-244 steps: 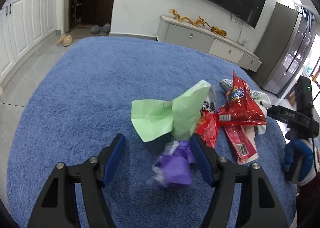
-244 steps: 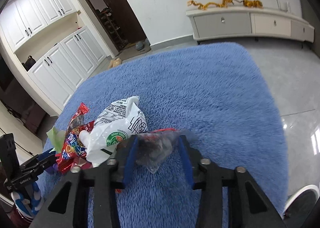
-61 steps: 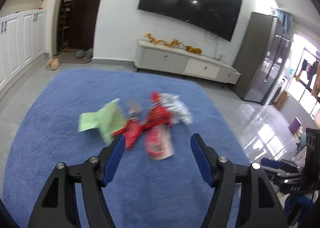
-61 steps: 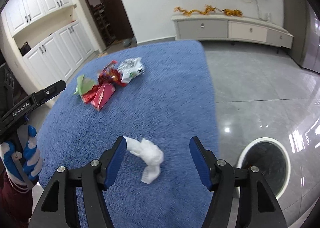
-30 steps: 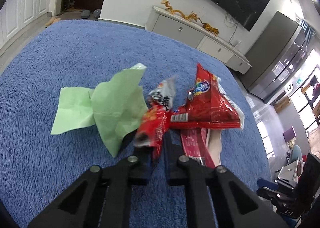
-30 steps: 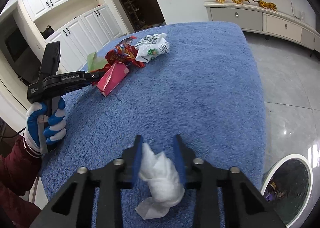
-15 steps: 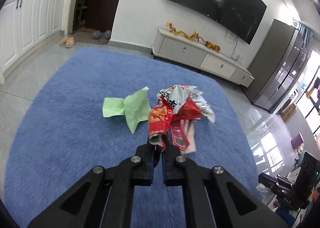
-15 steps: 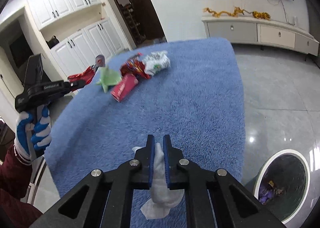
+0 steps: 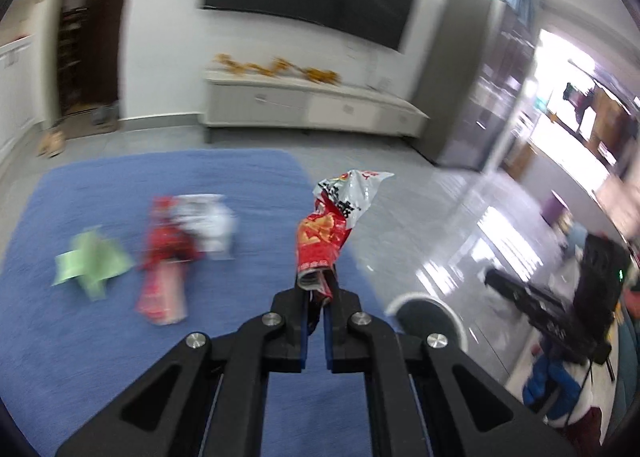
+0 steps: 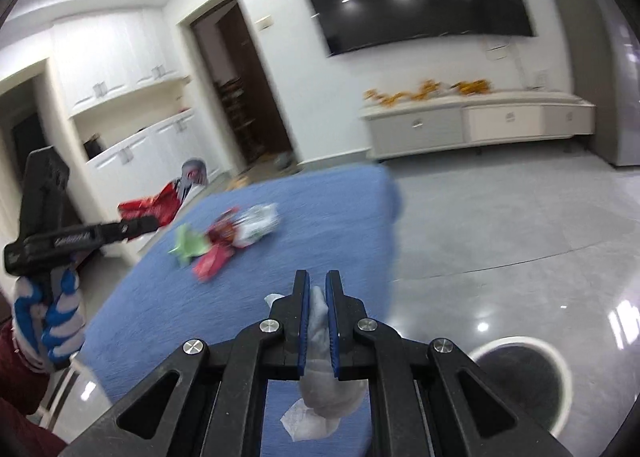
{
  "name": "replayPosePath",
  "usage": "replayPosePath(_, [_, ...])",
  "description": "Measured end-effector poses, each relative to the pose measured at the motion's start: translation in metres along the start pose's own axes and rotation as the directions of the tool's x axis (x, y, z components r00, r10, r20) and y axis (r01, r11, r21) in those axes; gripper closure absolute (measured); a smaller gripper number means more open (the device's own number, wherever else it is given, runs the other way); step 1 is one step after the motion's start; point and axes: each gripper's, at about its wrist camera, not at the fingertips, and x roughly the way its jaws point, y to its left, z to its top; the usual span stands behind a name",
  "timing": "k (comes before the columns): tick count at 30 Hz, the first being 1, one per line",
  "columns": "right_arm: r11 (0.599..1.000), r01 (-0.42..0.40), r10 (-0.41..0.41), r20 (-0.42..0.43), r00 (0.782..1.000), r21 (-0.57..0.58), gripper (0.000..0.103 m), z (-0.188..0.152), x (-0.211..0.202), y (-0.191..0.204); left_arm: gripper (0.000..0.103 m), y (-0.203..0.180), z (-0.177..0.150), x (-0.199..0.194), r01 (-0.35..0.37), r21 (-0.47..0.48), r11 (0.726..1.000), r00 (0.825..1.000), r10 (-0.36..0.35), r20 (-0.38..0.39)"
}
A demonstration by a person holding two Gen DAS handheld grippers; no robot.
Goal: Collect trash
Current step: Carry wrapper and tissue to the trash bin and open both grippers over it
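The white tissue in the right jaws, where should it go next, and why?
Probably a short carry over to the bin, then let go. The right gripper is shut on the white tissue, already lifted off the blue rug, and the round open bin sits on the floor just to its right.

— Red and silver snack wrapper? Crumpled, upright, pinched at the bottom end.
— White tissue wad? Clamped mid-length, drooping below.
— Remaining wrappers (blurred)? Heaped on the blue rug.
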Motion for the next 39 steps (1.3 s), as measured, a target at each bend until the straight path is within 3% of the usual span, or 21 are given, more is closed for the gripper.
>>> replayPosePath(6, [0.977,0.184,-0.186,0.007,0.983,0.111,0.095,-0.012,-0.020,-0.088,0.098,-0.100,-0.003,0.098,0.136,0.148,0.980,0.979,-0.110,-0.169])
replayPosePath(14, [0.912,0.278,-0.270,-0.067,0.960,0.301,0.094,-0.055,-0.009,-0.181,0.097,-0.180,-0.032,0.208,0.259,0.185,0.948,0.901,-0.168,-0.400])
replayPosePath(21, [0.873,0.303,-0.275,-0.128,0.953,0.383,0.090,-0.087,0.002,-0.218,0.096,-0.208,-0.049,0.266,0.309,0.141,0.941,0.845,-0.204,-0.494])
replayPosePath(23, [0.862,0.310,-0.276,-0.142,0.951,0.402,0.074,-0.095,0.005,-0.227,0.096,-0.209,-0.055,0.275,0.318,0.130,0.939,0.831,-0.210,-0.516])
replayPosePath(24, [0.857,0.315,-0.279,-0.147,0.949,0.407,0.072,-0.098,0.004,-0.230,0.096,-0.212,-0.058,0.278,0.322,0.126,0.938,0.824,-0.212,-0.525])
replayPosePath(29, [0.833,0.334,-0.301,-0.147,0.942,0.442,0.071,-0.105,-0.003,-0.237,0.096,-0.213,-0.064,0.288,0.330,0.118,0.937,0.807,-0.215,-0.550])
replayPosePath(32, [0.819,0.351,-0.326,-0.135,0.936,0.454,0.071,-0.102,-0.013,-0.237,0.094,-0.213,-0.067,0.289,0.332,0.117,0.936,0.805,-0.217,-0.552])
replayPosePath(34, [0.810,0.364,-0.348,-0.122,0.929,0.460,0.071,-0.099,-0.025,-0.236,0.079,-0.214,-0.066,0.289,0.332,0.115,0.936,0.808,-0.220,-0.547])
replayPosePath(35, [0.806,0.369,-0.357,-0.116,0.927,0.463,0.071,-0.099,-0.030,-0.235,0.052,-0.213,-0.065,0.288,0.330,0.109,0.938,0.811,-0.223,-0.540])
replayPosePath(36, [0.803,0.374,-0.366,-0.112,0.924,0.464,0.071,-0.098,-0.036,-0.235,0.039,-0.212,-0.064,0.285,0.324,0.106,0.940,0.822,-0.224,-0.524])
replayPosePath(37, [0.799,0.384,-0.380,-0.106,0.919,0.464,0.071,-0.096,-0.044,-0.233,0.039,-0.212,-0.063,0.282,0.323,0.108,0.940,0.830,-0.226,-0.509])
replayPosePath(39, [0.795,0.395,-0.398,-0.097,0.912,0.460,0.071,-0.092,-0.053,-0.231,0.039,-0.212,-0.061,0.276,0.337,0.100,0.936,0.831,-0.245,-0.499])
